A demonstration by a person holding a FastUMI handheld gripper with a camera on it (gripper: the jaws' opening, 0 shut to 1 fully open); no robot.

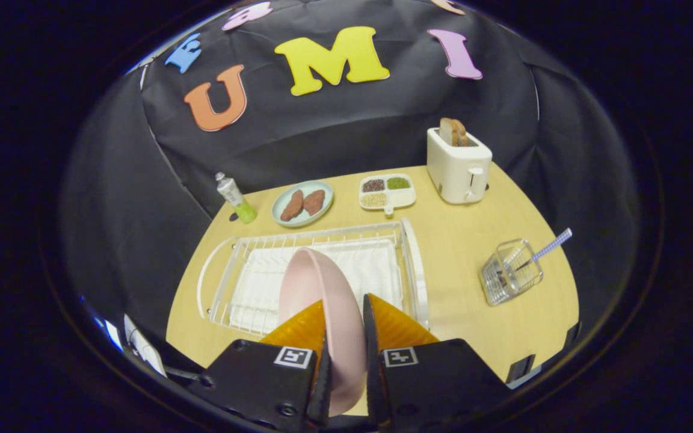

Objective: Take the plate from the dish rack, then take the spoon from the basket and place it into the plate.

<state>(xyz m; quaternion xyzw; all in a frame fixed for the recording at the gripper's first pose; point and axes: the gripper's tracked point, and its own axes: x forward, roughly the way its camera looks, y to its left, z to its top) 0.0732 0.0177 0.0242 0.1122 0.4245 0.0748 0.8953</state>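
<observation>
Gripper (344, 313) fingers clenched on the pink plate (322, 288), held on edge above the white dish rack (412, 264) on the wooden desk (473, 240), spoon (548, 248) standing in the wire basket (510, 272) well apart, beside the rack.

plate (322, 300): pale pink, plain, standing in the dish rack
dish rack (250, 264): white wire, white mat inside
table (461, 240): light wood under the rack
basket (510, 272): silvery wire, right of the rack
spoon (551, 245): blue-and-white checked handle, in the basket
toaster (458, 165): cream, beyond the rack
round dish (302, 203): pale green, beyond the rack
</observation>
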